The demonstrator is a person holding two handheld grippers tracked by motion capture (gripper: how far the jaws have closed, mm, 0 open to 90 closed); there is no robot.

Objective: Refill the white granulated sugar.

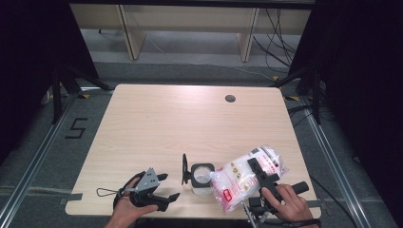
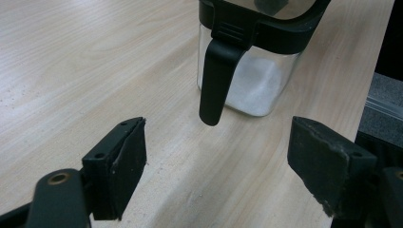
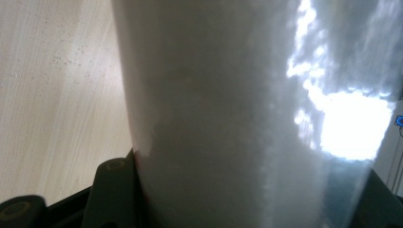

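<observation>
White grains fill the bag point(image 1: 247, 178) my right tool point(image 1: 264, 182) clamps, tilted over the open jar point(image 1: 202, 178) near the surface's point(image 1: 157, 123) front edge. My left tool point(image 1: 164, 187) sits beside the jar, jaws spread and empty. I judge that with nothing steadying the jar, a heavy pour could miss its mouth and spill.
</observation>
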